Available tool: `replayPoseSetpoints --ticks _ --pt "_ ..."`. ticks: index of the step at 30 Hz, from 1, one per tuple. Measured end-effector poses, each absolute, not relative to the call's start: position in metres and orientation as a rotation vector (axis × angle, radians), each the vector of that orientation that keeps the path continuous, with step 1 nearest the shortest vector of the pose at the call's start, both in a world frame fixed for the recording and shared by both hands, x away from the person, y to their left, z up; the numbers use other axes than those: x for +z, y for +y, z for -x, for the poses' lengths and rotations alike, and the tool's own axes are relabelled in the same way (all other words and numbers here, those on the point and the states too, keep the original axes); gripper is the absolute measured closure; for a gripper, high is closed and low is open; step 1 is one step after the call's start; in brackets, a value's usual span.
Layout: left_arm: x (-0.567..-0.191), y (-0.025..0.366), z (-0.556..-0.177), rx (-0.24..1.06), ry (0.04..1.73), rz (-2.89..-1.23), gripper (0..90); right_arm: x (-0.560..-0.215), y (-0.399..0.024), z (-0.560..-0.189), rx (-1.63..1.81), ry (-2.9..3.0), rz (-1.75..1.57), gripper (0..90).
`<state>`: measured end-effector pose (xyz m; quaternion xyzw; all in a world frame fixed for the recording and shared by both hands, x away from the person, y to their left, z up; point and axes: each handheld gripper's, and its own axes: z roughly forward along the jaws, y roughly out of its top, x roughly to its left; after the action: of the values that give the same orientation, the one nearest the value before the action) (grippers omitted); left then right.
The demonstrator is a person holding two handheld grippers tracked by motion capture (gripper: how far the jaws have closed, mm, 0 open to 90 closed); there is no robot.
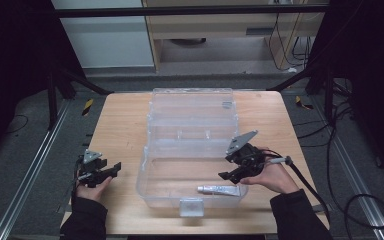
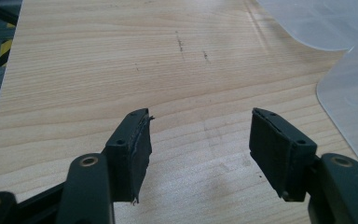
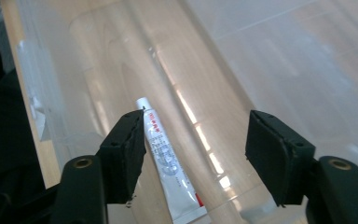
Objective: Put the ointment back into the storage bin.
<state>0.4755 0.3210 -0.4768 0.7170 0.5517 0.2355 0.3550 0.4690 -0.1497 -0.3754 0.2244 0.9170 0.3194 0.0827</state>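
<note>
While a clear plastic box sits open at the middle of the wooden table, its lid laid back toward twelve o'clock, the person holds a gripper at either side of it. A white tube with printed lettering lies flat on the box floor, close to the front wall and toward the five o'clock corner, stretched roughly from nine to three o'clock in the high view.

The right gripper is held in the right hand over the box's right rim, its jaws reaching inward toward nine o'clock, just above and beside the tube's right end. Its jaws stand well apart and grip nothing. In the right gripper view the tube runs from about eleven o'clock down to six, passing just inside the left jaw; whether that jaw touches it cannot be told, and the right jaw is clear of it.

The left gripper, in the left hand, rests low at the box's eight o'clock side, apart from its wall. Its jaws also stand wide apart over bare wood, with the edge of the clear box at three o'clock in the left gripper view.
</note>
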Motion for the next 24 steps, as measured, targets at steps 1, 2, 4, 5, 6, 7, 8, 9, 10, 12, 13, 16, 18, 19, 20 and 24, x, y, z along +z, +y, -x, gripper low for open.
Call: replayPoseSetpoints --ticks 1,2,4,5,6,7,8,9,10,12,13,16,18,19,20,24 --pt "-0.477 0.321 -0.476 0.609 1.426 -1.854 38.1 -0.375 -0.155 -0.468 0.988 2.712 -0.689 37.9" --pt "-0.477 0.321 -0.476 0.610 1.425 -1.855 38.1 -0.375 -0.160 -0.466 1.021 2.690 -0.709 36.8" --pt "-0.477 0.321 -0.476 0.610 1.425 -1.857 38.1 -0.374 -0.171 -0.464 1.082 2.636 -0.741 35.8" --pt "-0.477 0.321 -0.476 0.610 1.425 -1.857 38.1 -0.372 -0.176 -0.462 1.108 2.606 -0.761 34.6" --pt "-0.477 0.321 -0.476 0.610 1.426 -1.857 38.1 -0.372 -0.180 -0.461 1.137 2.577 -0.775 33.5" --pt "-0.477 0.321 -0.476 0.610 1.427 -1.855 38.1 -0.370 -0.187 -0.459 1.179 2.532 -0.795 31.8" --pt "-0.477 0.321 -0.476 0.610 1.427 -1.856 38.1 -0.369 -0.192 -0.458 1.205 2.491 -0.812 29.9" --pt "-0.477 0.321 -0.476 0.610 1.427 -1.856 38.1 -0.368 -0.198 -0.457 1.229 2.447 -0.826 28.7" --pt "-0.477 0.321 -0.476 0.610 1.427 -1.856 38.0 -0.368 -0.204 -0.456 1.249 2.403 -0.846 27.6" --pt "-0.477 0.321 -0.476 0.611 1.428 -1.855 38.0 -0.368 -0.215 -0.455 1.272 2.339 -0.900 24.3" --pt "-0.477 0.321 -0.476 0.611 1.427 -1.857 38.0 -0.369 -0.220 -0.455 1.276 2.308 -0.926 23.2" --pt "-0.477 0.321 -0.476 0.611 1.428 -1.857 38.0 -0.375 -0.235 -0.457 1.287 2.214 -1.013 21.5" --pt "-0.477 0.321 -0.476 0.612 1.430 -1.854 38.0 -0.381 -0.244 -0.459 1.286 2.154 -1.069 20.5" --pt "-0.477 0.321 -0.476 0.612 1.430 -1.853 38.0 -0.384 -0.248 -0.461 1.277 2.135 -1.100 20.0" --pt "-0.477 0.321 -0.476 0.612 1.430 -1.850 38.1 -0.386 -0.251 -0.462 1.265 2.127 -1.125 19.2" --pt "-0.477 0.322 -0.476 0.612 1.428 -1.850 38.0 -0.394 -0.262 -0.466 1.250 2.071 -1.184 17.8"
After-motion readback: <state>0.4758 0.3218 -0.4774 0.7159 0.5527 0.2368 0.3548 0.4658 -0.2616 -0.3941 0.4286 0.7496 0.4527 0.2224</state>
